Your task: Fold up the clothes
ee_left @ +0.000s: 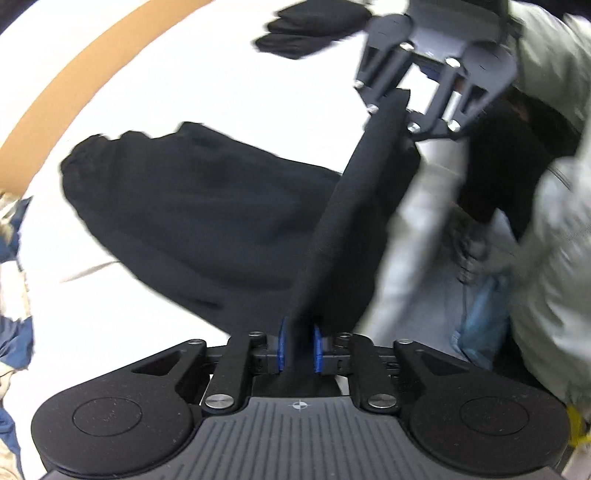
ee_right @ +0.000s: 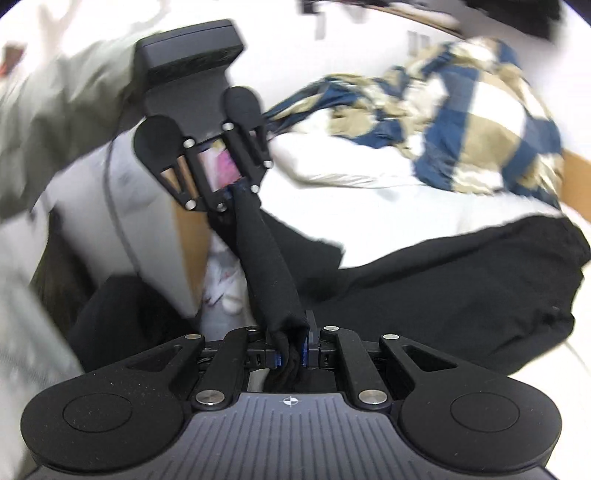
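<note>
While the black garment [ee_left: 192,206] drapes over the white table [ee_left: 258,92], its taut edge band spans between the 2 grippers. Left gripper [ee_left: 298,349] clamped on 1 end, right gripper [ee_right: 291,356] clamped on the bunched other end. Plaid clothes [ee_right: 472,122] piled behind, folded black item [ee_left: 314,29] far side.

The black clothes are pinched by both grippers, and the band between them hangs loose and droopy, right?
Not quite. Both the left gripper and the right gripper do pinch the black clothes, but the band between them is pulled straight and tight, not droopy. The left wrist view shows it running in a taut line from one gripper to the other.
</note>
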{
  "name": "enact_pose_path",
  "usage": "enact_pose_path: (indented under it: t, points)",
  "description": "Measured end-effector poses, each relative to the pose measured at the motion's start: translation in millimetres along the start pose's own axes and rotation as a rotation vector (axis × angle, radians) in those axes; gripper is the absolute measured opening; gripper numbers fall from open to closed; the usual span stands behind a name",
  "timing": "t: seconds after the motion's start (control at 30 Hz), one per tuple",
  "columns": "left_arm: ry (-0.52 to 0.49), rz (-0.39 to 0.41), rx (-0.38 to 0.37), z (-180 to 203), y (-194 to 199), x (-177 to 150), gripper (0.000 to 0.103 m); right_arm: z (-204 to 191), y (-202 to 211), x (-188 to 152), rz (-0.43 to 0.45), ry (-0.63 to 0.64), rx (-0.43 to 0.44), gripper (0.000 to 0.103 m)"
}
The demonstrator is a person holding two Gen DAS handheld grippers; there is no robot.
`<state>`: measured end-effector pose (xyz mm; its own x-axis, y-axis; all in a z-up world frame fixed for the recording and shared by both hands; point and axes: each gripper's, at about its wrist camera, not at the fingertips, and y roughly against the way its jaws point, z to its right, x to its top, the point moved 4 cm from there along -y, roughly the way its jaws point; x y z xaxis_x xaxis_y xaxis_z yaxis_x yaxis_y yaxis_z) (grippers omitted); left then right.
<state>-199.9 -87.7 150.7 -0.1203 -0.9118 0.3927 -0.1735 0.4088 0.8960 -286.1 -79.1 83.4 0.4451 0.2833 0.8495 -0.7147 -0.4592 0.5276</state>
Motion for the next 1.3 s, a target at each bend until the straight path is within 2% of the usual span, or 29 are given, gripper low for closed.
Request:
enact_pose_path:
  t: [0.07, 0.13, 0.2, 0.27, 0.3, 0.33, 0.37, 0.4, 0.47, 0.6, 0.67, 0.73, 0.77, 0.83, 0.9, 0.93, 1.03, 1.1, 1.17, 1.23, 1.27, 1.3]
  points:
    - [0.038, -0.02, 0.006, -27, -13, 9, 0.024, 27, -10, 6, -0.009, -0.047, -0.019, 0.01]
    - [0.08, -0.031, 0.029, -52, -30, 15, 0.039, 50, -23, 8, -0.022, -0.09, -0.032, 0.011]
    - [0.127, -0.034, 0.065, -76, -49, 19, 0.048, 72, -36, 5, -0.047, -0.127, -0.047, 0.011]
    - [0.173, -0.032, 0.133, -100, -68, 21, 0.068, 90, -51, -2, -0.062, -0.146, -0.079, 0.012]
    - [0.205, -0.028, 0.192, -107, -84, 21, 0.086, 99, -58, -6, -0.069, -0.155, -0.096, 0.018]
    - [0.242, -0.017, 0.232, -115, -94, 18, 0.09, 107, -66, -11, -0.081, -0.152, -0.132, 0.025]
    - [0.28, 0.001, 0.246, -122, -103, 15, 0.09, 110, -73, -20, -0.087, -0.138, -0.174, 0.047]
    - [0.32, 0.023, 0.246, -127, -111, 11, 0.091, 112, -80, -29, -0.092, -0.122, -0.216, 0.063]
    - [0.358, 0.06, 0.244, -129, -127, 1, 0.096, 116, -83, -41, -0.054, -0.109, -0.248, 0.075]
    - [0.311, 0.107, 0.283, -114, -150, -4, 0.102, 111, -67, -46, 0.023, -0.084, -0.29, 0.076]
    - [0.297, 0.121, 0.338, -115, -140, -1, 0.102, 97, -51, -37, 0.086, 0.013, -0.303, 0.076]
    - [0.287, 0.134, 0.412, -117, -125, 5, 0.102, 67, -39, -28, 0.141, 0.107, -0.229, 0.083]
    - [0.282, 0.163, 0.464, -117, -113, 10, 0.102, 52, -36, -24, 0.153, 0.149, -0.184, 0.093]
    - [0.285, 0.217, 0.526, -112, -85, 18, 0.102, 28, -49, -24, 0.112, 0.254, -0.192, 0.094]
    - [0.273, 0.261, 0.546, -98, -59, 24, 0.102, 24, -72, -31, 0.035, 0.305, -0.283, 0.094]
    - [0.261, 0.274, 0.54, -87, -49, 25, 0.102, 31, -87, -32, 0.0, 0.254, -0.289, 0.094]
    - [0.231, 0.305, 0.498, -52, -27, 23, 0.102, 68, -99, -47, -0.028, -0.11, -0.234, 0.094]
    - [0.238, 0.324, 0.48, -31, -29, 18, 0.102, 63, -96, -49, -0.01, -0.119, -0.232, 0.094]
    - [0.243, 0.259, 0.479, -22, -55, 15, 0.102, 47, -91, -46, -0.003, -0.036, -0.227, 0.094]
    - [0.248, 0.152, 0.514, -23, -90, 4, 0.103, 38, -76, -43, 0.039, -0.012, -0.183, 0.094]
    - [0.257, 0.12, 0.514, -20, -99, 1, 0.103, 38, -68, -43, 0.063, -0.02, -0.179, 0.094]
    - [0.272, 0.126, 0.517, -21, -108, -3, 0.103, 40, -59, -42, 0.086, -0.032, -0.179, 0.094]
